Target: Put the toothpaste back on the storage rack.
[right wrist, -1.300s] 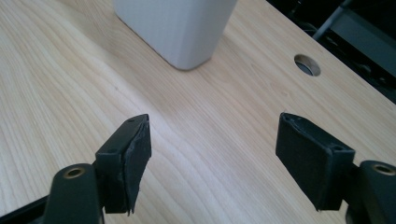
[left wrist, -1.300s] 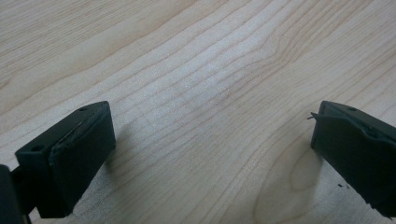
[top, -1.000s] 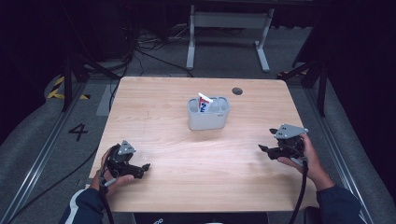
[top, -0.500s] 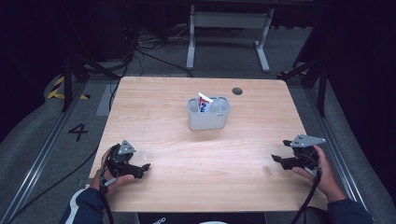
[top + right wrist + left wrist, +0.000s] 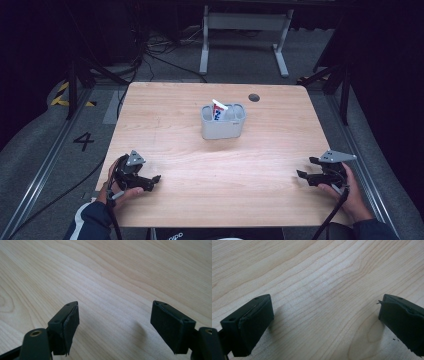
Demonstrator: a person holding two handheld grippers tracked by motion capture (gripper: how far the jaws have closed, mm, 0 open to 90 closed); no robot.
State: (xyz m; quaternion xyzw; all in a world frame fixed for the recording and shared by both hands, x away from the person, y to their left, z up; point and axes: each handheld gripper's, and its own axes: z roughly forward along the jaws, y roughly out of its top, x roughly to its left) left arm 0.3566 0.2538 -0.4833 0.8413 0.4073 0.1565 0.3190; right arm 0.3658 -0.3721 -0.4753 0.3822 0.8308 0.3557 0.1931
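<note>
A grey two-compartment holder [image 5: 223, 121] stands upright in the middle of the wooden table [image 5: 170, 125], with a white tube with red and blue print [image 5: 218, 110] leaning in its left compartment. My left gripper [image 5: 152, 181] rests at the table's front left, open, with bare wood between its jaws [image 5: 324, 315]. My right gripper [image 5: 304, 167] sits at the front right near the table's edge, open too, nothing between its jaws [image 5: 115, 322]. Both are far from the holder.
A small dark round hole [image 5: 254, 97] marks the tabletop behind the holder to the right. Beyond the far edge stand a white metal frame [image 5: 242, 30] and loose cables [image 5: 150, 50] on the floor. A rail [image 5: 45, 165] runs along the left.
My right gripper has moved toward the front right corner and down to the table. The left gripper, holder and tube have stayed put.
</note>
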